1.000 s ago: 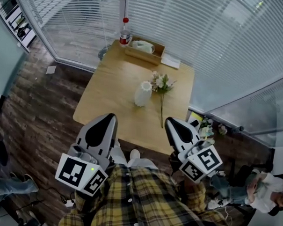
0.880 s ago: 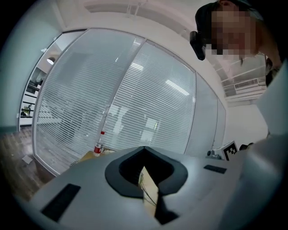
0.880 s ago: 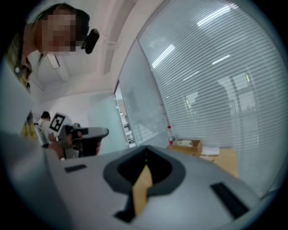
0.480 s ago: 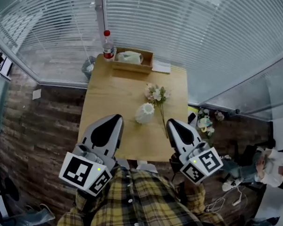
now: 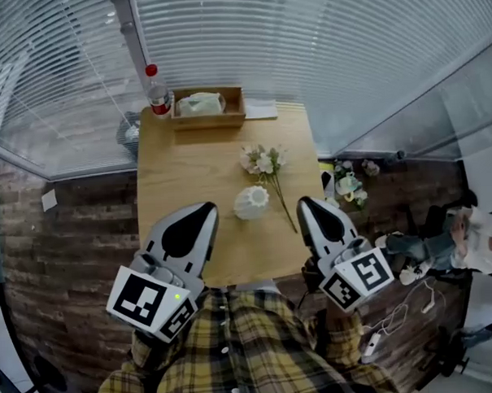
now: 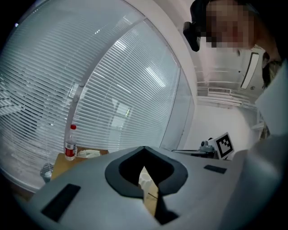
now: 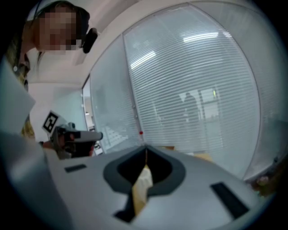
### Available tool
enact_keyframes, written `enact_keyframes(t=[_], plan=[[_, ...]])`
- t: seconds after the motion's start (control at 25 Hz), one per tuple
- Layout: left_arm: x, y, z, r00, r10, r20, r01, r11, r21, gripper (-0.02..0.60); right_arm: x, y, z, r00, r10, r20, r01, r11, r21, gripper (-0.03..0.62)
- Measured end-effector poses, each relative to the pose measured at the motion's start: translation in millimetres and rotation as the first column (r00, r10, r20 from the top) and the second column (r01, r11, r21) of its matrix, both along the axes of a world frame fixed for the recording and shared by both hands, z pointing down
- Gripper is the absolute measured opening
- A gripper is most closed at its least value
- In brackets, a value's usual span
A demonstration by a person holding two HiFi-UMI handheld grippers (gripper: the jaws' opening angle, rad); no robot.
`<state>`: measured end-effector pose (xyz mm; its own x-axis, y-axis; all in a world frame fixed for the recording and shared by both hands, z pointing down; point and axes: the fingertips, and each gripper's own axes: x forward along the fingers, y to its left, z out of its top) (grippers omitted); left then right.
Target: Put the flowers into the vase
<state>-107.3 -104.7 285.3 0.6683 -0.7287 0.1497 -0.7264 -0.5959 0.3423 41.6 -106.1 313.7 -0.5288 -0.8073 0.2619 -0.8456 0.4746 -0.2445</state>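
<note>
A white ribbed vase stands on the wooden table, near its front half. A bunch of pale flowers lies flat just beyond and to the right of the vase, its long stem running toward the front edge. My left gripper hovers over the table's near edge, left of the vase, shut and empty. My right gripper is over the near right edge, close to the stem's end, shut with nothing in it. In the left gripper view the jaw tips meet. The right gripper view shows its jaws together.
At the table's far edge stand a red-capped bottle, a shallow wooden box and a sheet of paper. Blinds cover glass walls behind. More flowers lie on the floor right of the table. A person sits at far right.
The view has swung round, so the table now lies straight ahead instead of slanted. Both grippers swung with it and stay shut and empty. Vase and flowers have not moved on the table.
</note>
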Motion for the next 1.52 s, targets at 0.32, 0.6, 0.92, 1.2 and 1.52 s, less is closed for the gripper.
enact_keyframes(t=[0.32, 0.6, 0.92, 1.2, 1.52], plan=[[24.3, -12.7, 16.2, 0.998, 0.056, 0.002, -0.056, 0.997, -0.045, 0.009, 21.6, -3.8, 15.7, 0.998, 0.044, -0.042, -0.046, 0.998, -0.045, 0.015], [34.1, -20.2, 24.3, 1.0, 0.023, 0.005, -0.023, 0.998, -0.065, 0.01, 30.6, -12.3, 27.3, 0.999, -0.006, -0.046, 0.002, 0.997, -0.082, 0.015], [23.9, -20.6, 26.2, 0.999, -0.036, 0.021, 0.037, 0.997, -0.063, 0.009, 32.2, -20.7, 39.7, 0.999, -0.042, -0.034, 0.038, 0.993, -0.113, 0.031], [23.6, -24.0, 24.4, 0.999, -0.047, 0.022, 0.048, 0.997, -0.06, 0.009, 29.0, -24.7, 52.7, 0.994, -0.097, -0.054, 0.086, 0.98, -0.178, 0.12], [24.8, -26.3, 31.8, 0.999, -0.043, 0.024, 0.044, 0.996, -0.078, 0.01, 34.0, -34.6, 91.9, 0.978, -0.162, -0.135, 0.119, 0.952, -0.284, 0.183]])
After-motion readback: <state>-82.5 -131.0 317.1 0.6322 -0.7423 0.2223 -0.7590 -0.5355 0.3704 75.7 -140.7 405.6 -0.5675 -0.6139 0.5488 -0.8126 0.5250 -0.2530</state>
